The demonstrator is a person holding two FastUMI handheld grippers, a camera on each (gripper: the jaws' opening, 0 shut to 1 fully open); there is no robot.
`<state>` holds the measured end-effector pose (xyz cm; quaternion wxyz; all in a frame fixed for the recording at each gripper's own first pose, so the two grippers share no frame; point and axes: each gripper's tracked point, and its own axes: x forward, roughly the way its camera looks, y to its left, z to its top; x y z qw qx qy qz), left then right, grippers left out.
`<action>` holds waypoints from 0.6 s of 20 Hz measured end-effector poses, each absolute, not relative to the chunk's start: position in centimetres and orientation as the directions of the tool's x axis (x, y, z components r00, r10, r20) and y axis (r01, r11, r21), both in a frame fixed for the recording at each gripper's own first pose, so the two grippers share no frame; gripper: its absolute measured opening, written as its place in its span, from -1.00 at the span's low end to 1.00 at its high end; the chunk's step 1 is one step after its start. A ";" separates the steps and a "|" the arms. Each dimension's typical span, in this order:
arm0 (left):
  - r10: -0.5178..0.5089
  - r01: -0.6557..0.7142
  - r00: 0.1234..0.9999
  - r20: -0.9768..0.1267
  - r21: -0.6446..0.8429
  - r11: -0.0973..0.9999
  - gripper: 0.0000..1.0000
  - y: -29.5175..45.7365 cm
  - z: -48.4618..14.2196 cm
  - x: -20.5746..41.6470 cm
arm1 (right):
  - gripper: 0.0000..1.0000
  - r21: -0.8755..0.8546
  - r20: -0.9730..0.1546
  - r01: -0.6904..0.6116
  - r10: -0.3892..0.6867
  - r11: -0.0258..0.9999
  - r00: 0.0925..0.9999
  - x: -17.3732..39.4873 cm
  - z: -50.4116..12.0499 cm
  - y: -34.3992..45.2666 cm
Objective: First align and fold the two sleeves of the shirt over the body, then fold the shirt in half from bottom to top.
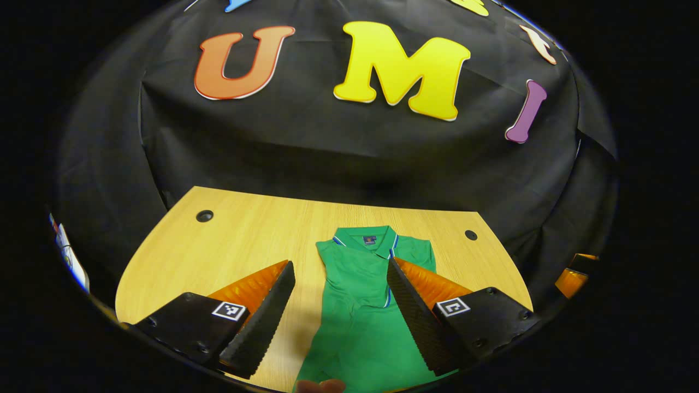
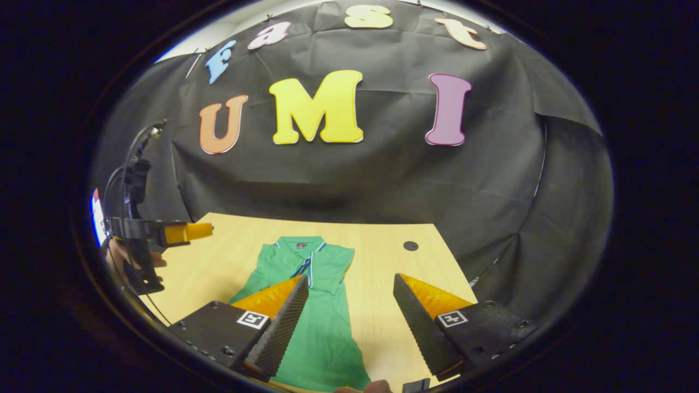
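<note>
A green polo shirt (image 1: 357, 311) lies flat on the wooden table (image 1: 246, 240), collar toward the far wall. Its sides look folded in over the body, leaving a narrow shape. My left gripper (image 1: 339, 267) hovers open above the shirt's left part, one finger over bare wood, the other over the shirt's right side. In the right gripper view the shirt (image 2: 317, 327) runs under the left finger of my right gripper (image 2: 350, 279), which is open above the table. At the left of that view a hand (image 2: 123, 262) holds the left gripper (image 2: 169, 233) above the table's left edge.
Round cable holes sit near the table's far corners (image 1: 204, 215) (image 1: 471, 235) (image 2: 410, 246). Black cloth walls close in behind and beside the table. Bare wood lies left of the shirt (image 1: 180, 262) and right of it (image 2: 377, 262).
</note>
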<state>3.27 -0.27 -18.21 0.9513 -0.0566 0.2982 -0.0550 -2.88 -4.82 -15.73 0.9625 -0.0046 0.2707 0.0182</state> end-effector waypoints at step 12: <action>-0.157 0.132 0.673 -0.723 -0.092 0.987 1.00 4.2 -24.8 -13.2 | 0.92 -0.086 -0.707 -0.106 0.014 0.991 0.708 -10.5 -23.3 -5.4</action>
